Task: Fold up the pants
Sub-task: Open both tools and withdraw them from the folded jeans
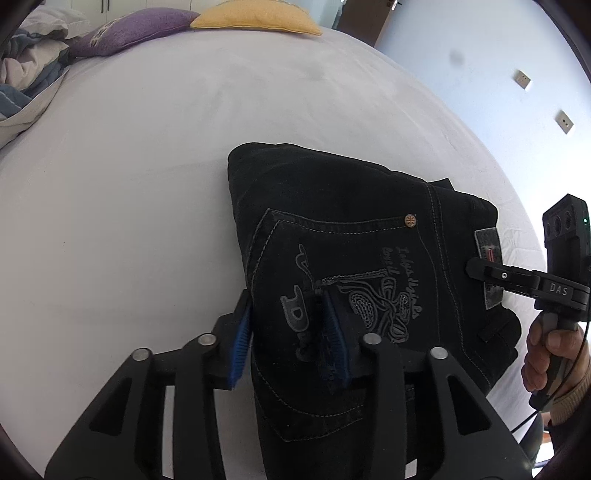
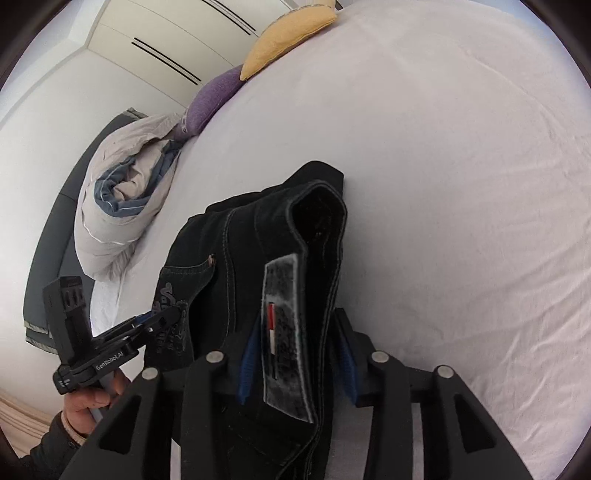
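Pants (image 1: pixel 354 258), folded, on bed (image 1: pixel 147 184): left tool (image 1: pixel 291 332) clenched on pocket edge, right tool (image 2: pixel 295 354) clenched on waistband; advise lowering both together, edges aligned.

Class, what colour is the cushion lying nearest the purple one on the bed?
Yellow: the cushion shows best in the left wrist view.

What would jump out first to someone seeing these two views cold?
The folded black jeans in the middle of the white bed, back pocket with grey embroidery facing up. The left gripper pinches the pocket side and the right gripper the waistband with its grey patch. A yellow cushion and a purple cushion lie at the far edge.
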Demonstrator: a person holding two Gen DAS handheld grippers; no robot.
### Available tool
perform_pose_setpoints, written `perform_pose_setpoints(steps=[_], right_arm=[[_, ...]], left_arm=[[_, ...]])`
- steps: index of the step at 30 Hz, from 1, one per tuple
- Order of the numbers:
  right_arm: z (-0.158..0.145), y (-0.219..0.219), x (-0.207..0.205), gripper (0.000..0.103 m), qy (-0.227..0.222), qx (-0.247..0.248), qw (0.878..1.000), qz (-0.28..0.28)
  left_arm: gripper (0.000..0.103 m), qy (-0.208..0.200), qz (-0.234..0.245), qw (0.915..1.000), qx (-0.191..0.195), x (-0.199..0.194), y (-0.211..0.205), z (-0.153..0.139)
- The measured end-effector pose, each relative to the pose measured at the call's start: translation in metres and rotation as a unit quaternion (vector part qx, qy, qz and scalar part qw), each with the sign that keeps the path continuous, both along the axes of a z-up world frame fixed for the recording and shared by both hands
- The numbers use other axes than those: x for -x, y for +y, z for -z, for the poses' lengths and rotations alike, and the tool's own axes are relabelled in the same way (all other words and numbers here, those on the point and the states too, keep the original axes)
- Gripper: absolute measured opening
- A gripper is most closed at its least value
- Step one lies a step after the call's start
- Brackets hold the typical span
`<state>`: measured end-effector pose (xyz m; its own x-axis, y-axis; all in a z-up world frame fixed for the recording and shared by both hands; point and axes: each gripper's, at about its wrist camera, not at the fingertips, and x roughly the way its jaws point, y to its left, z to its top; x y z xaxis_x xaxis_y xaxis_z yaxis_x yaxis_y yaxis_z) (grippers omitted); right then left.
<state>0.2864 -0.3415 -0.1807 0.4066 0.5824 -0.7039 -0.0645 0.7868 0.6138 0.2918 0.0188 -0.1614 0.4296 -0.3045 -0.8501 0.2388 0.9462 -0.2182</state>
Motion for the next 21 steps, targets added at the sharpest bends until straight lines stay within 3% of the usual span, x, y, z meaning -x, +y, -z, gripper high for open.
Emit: perform_pose_setpoints(steps=[3,5,8,11,15,18,21], right_arm=[[-0.011,-0.005,0.013,0.064,-0.010,0.017,1.000,0.016],[-0.024,-0.011,0.027,0.069,-0.023,0.030,0.999,0.036],[-0.052,-0.011,0.052,0.070,-0.051,0.049,0.996,0.054],[-0.093,0.000,0.091,0.077,-0.106,0.101,0.987,0.066],[-0.154,0.025,0.152,0.093,-0.206,0.156,0.964,0.069],[-0.199,0.041,0.199,0.103,-0.282,0.157,0.943,0.082],[-0.239,0.054,0.238,0.103,-0.349,0.151,0.920,0.092]], left_arm=[[0.055,0.012,-0.017,0.9997,0.016,0.008,0.010,-0.001],[0.057,-0.003,-0.028,0.9996,0.003,0.023,0.018,-0.014],[0.080,-0.045,-0.043,0.9981,-0.007,0.053,0.029,-0.045],[0.102,-0.126,-0.068,0.9896,-0.019,0.099,0.032,-0.092],[0.103,-0.234,-0.100,0.9645,-0.070,0.162,0.021,-0.154],[0.103,-0.324,-0.140,0.9305,-0.097,0.223,0.023,-0.208],[0.103,-0.390,-0.170,0.8961,-0.128,0.274,0.018,-0.249]])
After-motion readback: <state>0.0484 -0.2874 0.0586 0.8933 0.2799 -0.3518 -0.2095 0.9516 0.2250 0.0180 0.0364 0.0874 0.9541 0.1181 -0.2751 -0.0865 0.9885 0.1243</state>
